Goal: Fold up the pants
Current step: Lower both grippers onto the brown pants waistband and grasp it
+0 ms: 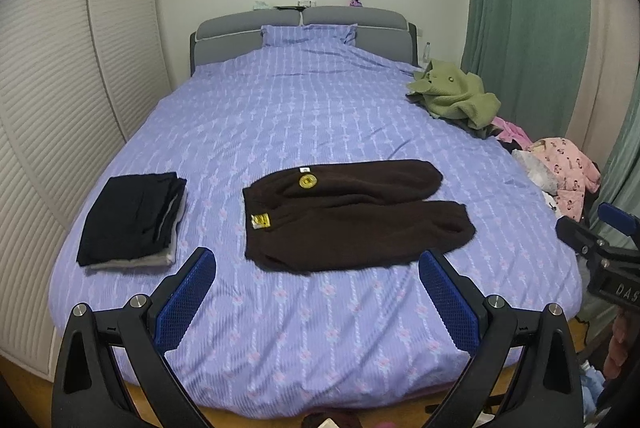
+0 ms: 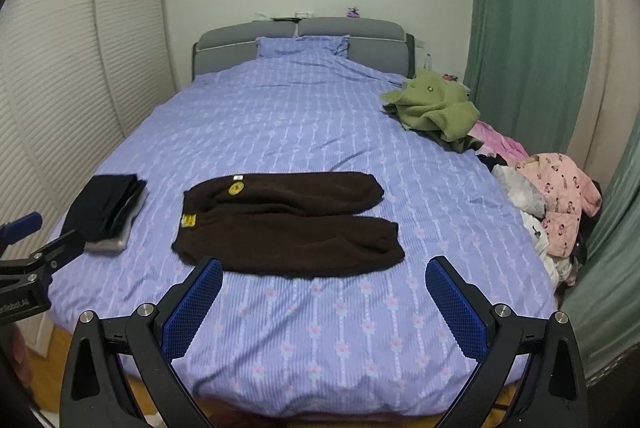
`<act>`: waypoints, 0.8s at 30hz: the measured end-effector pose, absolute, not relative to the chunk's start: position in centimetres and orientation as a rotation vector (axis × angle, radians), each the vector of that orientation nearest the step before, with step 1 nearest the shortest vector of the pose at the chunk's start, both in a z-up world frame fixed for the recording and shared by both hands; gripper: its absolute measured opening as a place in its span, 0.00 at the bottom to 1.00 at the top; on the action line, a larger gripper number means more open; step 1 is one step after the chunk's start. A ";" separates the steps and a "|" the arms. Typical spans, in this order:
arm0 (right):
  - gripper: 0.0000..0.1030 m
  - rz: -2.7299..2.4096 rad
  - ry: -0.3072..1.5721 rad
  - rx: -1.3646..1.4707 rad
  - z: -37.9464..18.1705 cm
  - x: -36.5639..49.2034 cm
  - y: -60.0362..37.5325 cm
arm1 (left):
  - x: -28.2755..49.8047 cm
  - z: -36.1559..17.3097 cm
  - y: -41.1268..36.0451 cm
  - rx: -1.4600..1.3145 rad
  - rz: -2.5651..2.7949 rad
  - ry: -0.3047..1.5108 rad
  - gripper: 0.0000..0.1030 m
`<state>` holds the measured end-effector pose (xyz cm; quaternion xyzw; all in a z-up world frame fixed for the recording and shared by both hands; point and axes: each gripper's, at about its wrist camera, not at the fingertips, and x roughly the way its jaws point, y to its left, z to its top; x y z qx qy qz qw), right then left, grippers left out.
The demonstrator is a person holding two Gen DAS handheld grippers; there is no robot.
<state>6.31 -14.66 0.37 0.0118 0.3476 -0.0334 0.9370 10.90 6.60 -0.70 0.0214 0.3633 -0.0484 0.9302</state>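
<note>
Dark brown fleece pants [image 1: 352, 216] lie flat on the purple bedspread [image 1: 304, 108], waist to the left, both legs pointing right, with two yellow labels near the waist. They also show in the right wrist view [image 2: 288, 224]. My left gripper [image 1: 316, 268] is open and empty, held above the bed's near edge, just short of the pants. My right gripper [image 2: 324, 276] is open and empty, also just short of the pants' near hem. The right gripper shows at the right edge of the left wrist view [image 1: 600, 240].
A folded stack of dark clothes [image 1: 132, 216] lies on the bed to the left of the pants. A green garment [image 1: 456, 96] and a pile of pink and white clothes [image 1: 560, 172] sit along the bed's right edge. Wardrobe doors [image 1: 48, 88] stand left, green curtains [image 1: 528, 8] right.
</note>
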 end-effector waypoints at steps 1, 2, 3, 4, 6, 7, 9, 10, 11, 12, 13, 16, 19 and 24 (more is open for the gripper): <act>1.00 -0.081 0.712 0.034 0.3 7.6 -14.4 | 12.2 -0.9 7.1 0.044 -0.105 0.746 1.00; 1.00 -0.093 0.711 0.039 0.2 8.8 -14.3 | 13.4 -1.1 7.6 0.048 -0.110 0.747 1.00; 1.00 -0.107 0.710 0.041 0.1 9.7 -14.1 | 14.8 -1.3 8.1 0.056 -0.114 0.748 1.00; 1.00 -0.124 0.707 0.045 0.0 10.8 -14.0 | 16.3 -1.5 8.5 0.069 -0.122 0.747 1.00; 1.00 -0.154 0.699 0.048 -0.1 13.3 -14.1 | 19.3 -1.8 9.0 0.088 -0.146 0.752 1.00; 1.00 -0.164 0.700 0.061 -0.2 14.7 -14.4 | 20.5 -2.0 9.3 0.093 -0.160 0.753 1.00; 1.00 -0.159 0.693 0.087 -0.3 17.4 -15.1 | 23.8 -2.2 9.5 0.110 -0.193 0.748 1.00; 1.00 -0.165 0.691 0.089 -0.4 18.7 -15.4 | 25.6 -2.3 9.3 0.124 -0.205 0.752 1.00; 1.00 -0.165 0.688 0.086 -0.5 19.8 -15.6 | 27.3 -2.4 8.9 0.137 -0.225 0.756 1.00; 1.00 -0.165 0.690 0.078 -0.7 21.5 -16.0 | 29.3 -2.7 8.5 0.149 -0.239 0.755 1.00; 1.00 -0.165 0.695 0.070 -1.0 23.0 -16.2 | 30.9 -3.0 8.2 0.160 -0.246 0.753 1.00; 1.00 -0.133 0.714 0.045 -2.5 28.3 -17.5 | 35.6 -4.5 6.8 0.182 -0.277 0.762 1.00; 1.00 -0.104 0.754 0.043 -5.0 34.1 -19.0 | 40.8 -7.0 5.6 0.184 -0.312 0.801 1.00; 1.00 -0.065 0.833 0.034 -10.6 43.3 -22.1 | 49.6 -13.2 3.8 0.153 -0.347 0.919 1.00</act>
